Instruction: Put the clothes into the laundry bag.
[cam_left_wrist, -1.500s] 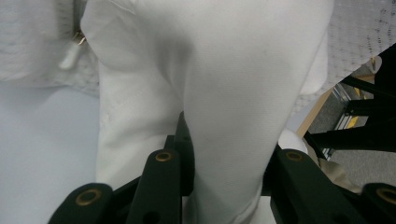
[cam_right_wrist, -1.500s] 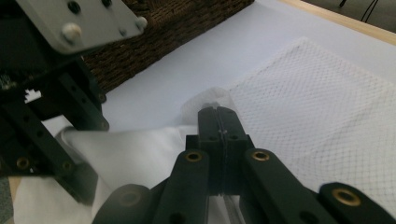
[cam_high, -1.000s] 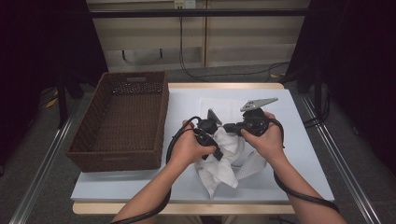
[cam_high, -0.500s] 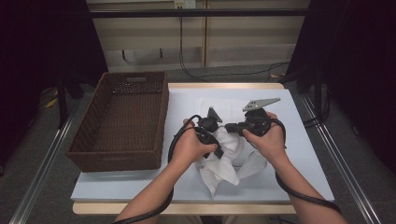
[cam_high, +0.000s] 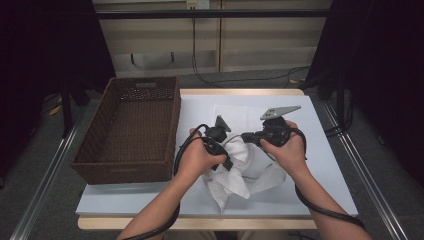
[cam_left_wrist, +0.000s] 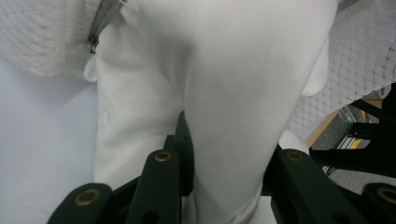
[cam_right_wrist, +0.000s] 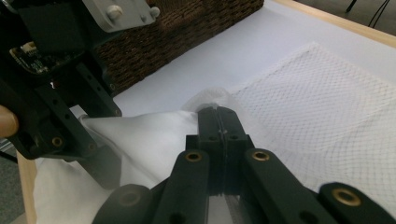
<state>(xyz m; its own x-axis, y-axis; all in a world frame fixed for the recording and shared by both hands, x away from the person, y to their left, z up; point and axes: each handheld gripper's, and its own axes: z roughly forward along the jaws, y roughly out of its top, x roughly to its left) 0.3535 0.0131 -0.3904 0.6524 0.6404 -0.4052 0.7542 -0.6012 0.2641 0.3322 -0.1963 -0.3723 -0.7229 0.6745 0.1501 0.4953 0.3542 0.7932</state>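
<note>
Right gripper view: the right gripper (cam_right_wrist: 219, 116) has its jaws pressed fully together, and a thin edge of the white cloth (cam_right_wrist: 140, 140) appears pinched at their tips. In the left gripper view, the left gripper (cam_left_wrist: 229, 140) has its jaws part-way closed around a thick fold of the same cloth, which passes between them. Both grippers are therefore judged to be holding the cloth.

High view: the cloth is lifted and bunched between the two hands at the near centre of the table (cam_high: 320, 150), its lower part draping down to the near edge. A white mesh bag (cam_right_wrist: 327, 112), with a zipper (cam_left_wrist: 93, 44) at its opening, lies flat on the table under and just beyond the cloth. A brown wicker basket (cam_high: 172, 120) stands at the left side, with nothing visible inside.

Progress judgement: the cloth is gripped and raised, but it is not yet inside the mesh bag or the basket. Placement remains to be done.

Cloth appearance: plain white, smooth, soft, loosely crumpled.
</note>
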